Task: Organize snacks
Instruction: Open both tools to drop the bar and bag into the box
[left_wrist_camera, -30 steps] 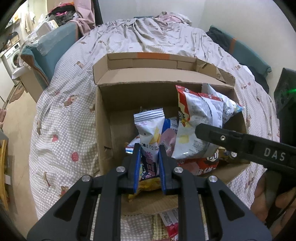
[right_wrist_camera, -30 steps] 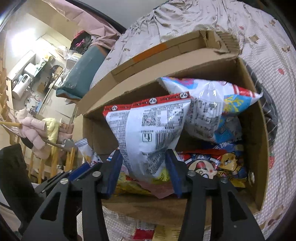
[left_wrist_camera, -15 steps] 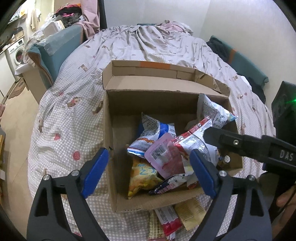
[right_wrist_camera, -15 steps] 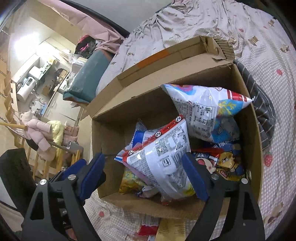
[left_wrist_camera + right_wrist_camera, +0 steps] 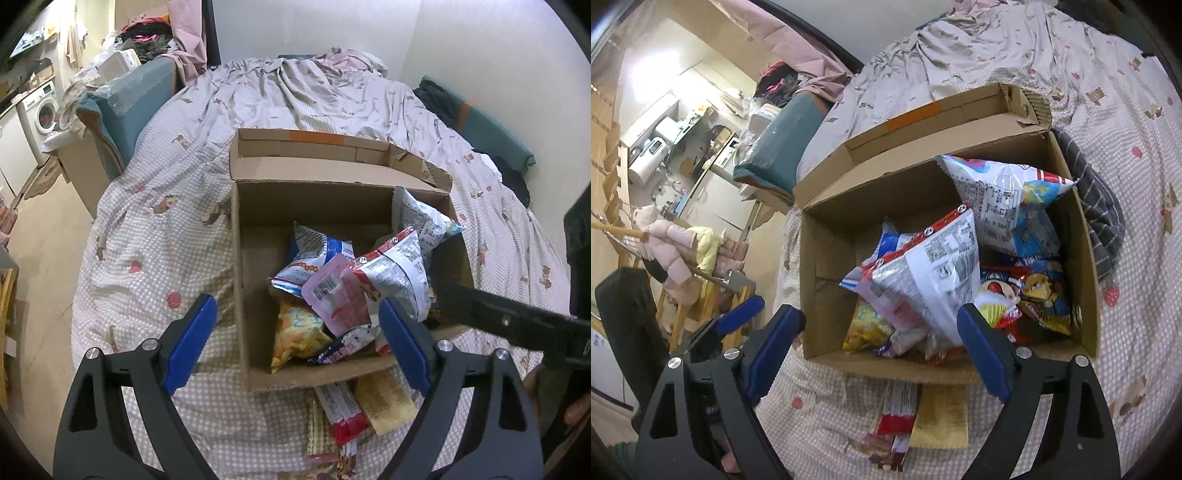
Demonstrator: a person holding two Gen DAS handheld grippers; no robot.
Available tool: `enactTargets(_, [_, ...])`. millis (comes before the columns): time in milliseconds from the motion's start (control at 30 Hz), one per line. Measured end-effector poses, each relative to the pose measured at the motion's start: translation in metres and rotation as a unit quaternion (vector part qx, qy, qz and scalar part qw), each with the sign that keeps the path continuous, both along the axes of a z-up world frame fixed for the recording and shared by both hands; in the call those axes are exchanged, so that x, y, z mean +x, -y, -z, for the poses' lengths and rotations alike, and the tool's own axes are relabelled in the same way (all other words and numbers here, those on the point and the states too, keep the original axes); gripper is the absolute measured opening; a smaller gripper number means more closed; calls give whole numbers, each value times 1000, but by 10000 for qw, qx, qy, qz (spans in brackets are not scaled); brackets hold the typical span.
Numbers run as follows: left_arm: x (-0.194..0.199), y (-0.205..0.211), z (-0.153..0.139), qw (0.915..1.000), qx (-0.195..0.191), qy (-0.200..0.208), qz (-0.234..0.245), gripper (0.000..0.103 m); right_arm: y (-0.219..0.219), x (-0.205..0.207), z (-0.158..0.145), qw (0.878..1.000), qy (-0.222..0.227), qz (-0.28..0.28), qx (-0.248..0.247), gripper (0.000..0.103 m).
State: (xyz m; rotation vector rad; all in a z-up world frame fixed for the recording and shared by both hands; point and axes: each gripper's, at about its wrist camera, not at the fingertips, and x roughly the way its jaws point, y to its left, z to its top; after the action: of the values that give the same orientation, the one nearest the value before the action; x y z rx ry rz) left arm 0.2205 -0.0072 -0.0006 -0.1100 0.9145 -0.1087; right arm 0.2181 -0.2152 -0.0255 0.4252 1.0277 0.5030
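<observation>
I have both claws spread wide and empty: the left claw point(image 5: 293, 341) and the right claw point(image 5: 881, 350) hang over the near edge of the cardboard box point(image 5: 240, 295) on the bed point(image 5: 155, 229). Most snacks lie heaped in the box's right half, the red-and-white bag point(image 5: 934, 266) on top. A few flat packets point(image 5: 354, 410) lie on the bed against the box's near wall, partly tucked under it. I judge those come next: I would come in low, pinch one packet by its free end, and drop it in the box's bare left side.
</observation>
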Motion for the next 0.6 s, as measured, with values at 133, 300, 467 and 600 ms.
enactTargets(133, [-12,-5,0,9999,-74,-20,-83,87,3,-19,0,10000,-12,61,-56,92])
enactTargets(300, [-29,-10,2,9999,-97,-87,-102,87,6,-40,1,9998,-53,87,-147,92])
enactTargets(467, [-47,-13,2,9999,-105,-90,-103,87,12,-56,4,9997,-129,153,-126,92])
enactTargets(600, [-55,-14,8,9997,-100,-218,-106,87,13,-69,9,9995,-238,173,-127,92])
